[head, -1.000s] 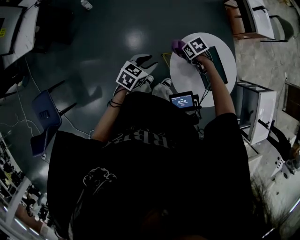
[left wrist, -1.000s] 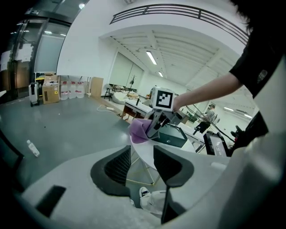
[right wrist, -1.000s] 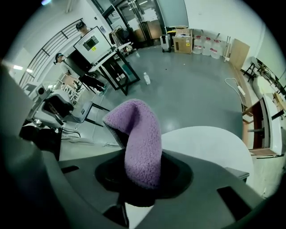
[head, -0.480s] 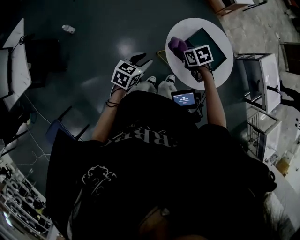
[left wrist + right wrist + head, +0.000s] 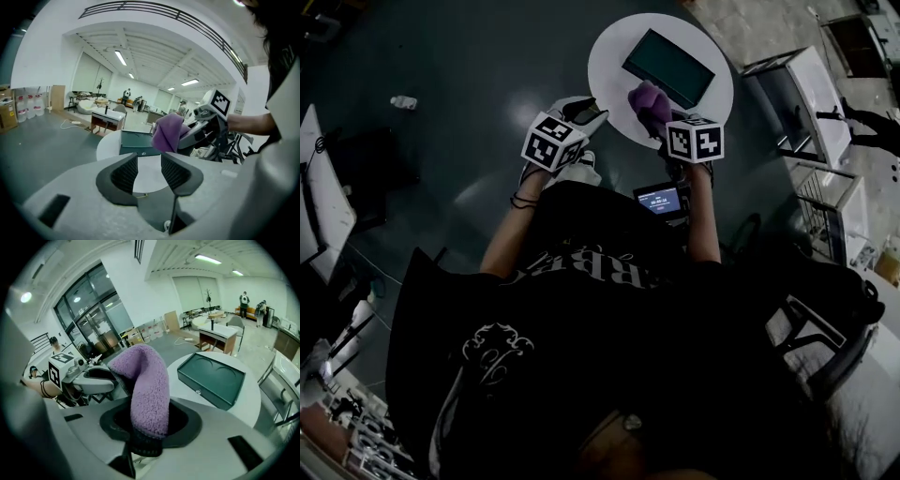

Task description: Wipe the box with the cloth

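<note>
"So, where is the cloth?"

"Pinched in the right gripper; its jaws are closed on it, over the near edge of the round table."

"And the box?"

"Flat on the table's far side, apart from the cloth. The left gripper, left of the table, has its jaws partly spread and holds nothing."

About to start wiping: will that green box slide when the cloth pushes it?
Likely slides rather than tips: the box lies flat and low on the smooth white table, with nothing holding it. It looks rigid, so probably won't flex.
</note>
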`<state>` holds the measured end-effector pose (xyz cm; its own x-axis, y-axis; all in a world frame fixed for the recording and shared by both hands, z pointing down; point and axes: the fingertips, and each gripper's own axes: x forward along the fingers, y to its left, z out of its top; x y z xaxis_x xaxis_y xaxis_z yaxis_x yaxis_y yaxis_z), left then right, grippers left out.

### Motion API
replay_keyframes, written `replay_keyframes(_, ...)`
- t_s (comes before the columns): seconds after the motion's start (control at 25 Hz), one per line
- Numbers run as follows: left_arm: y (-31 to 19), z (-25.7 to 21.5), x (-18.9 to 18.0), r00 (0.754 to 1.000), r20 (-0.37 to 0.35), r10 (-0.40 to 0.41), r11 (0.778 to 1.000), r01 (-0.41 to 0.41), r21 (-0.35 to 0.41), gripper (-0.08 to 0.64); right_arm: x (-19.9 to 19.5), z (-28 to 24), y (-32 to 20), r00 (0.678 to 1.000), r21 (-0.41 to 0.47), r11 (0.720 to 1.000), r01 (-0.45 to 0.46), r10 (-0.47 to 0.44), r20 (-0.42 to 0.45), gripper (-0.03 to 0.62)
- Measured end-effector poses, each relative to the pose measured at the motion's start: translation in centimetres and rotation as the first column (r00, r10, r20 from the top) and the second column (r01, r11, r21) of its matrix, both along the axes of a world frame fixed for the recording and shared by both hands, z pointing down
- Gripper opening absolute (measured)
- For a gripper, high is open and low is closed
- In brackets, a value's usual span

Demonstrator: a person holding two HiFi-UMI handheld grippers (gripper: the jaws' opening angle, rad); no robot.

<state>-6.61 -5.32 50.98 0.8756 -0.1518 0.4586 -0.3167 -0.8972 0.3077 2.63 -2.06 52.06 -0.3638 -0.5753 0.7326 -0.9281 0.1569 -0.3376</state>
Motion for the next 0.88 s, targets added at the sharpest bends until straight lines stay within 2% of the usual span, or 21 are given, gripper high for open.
replay_keyframes(0.16,3.1,-1.3,3.1,0.996,0.003,0.088,0.995,-0.088,0.045,0.153,2.0,-1.3,5.1,0.996,0.03,0.996,-0.085,0.086,-0.004,0.12)
replay_keyframes(0.32,7.4,-2.5,4.7,0.992,-0.006,0.129,0.988,-0.128,0.08,0.152,3.5,-1.8,10.7,0.99,0.057,0.989,-0.137,0.138,-0.018,0.12)
replay_keyframes(0.56,16.6,-4.3,5.6,0.988,-0.039,0.148,0.983,-0.143,0.118,0.149,3.8,-2.4,20.1,0.977,0.105,0.971,-0.215,0.214,0.017,0.12)
replay_keyframes(0.88,26.7,-6.6,3.3,0.988,-0.106,0.108,0.989,-0.096,0.113,0.149,1.3,-3.6,28.8,0.979,0.172,0.964,-0.205,0.201,0.042,0.12)
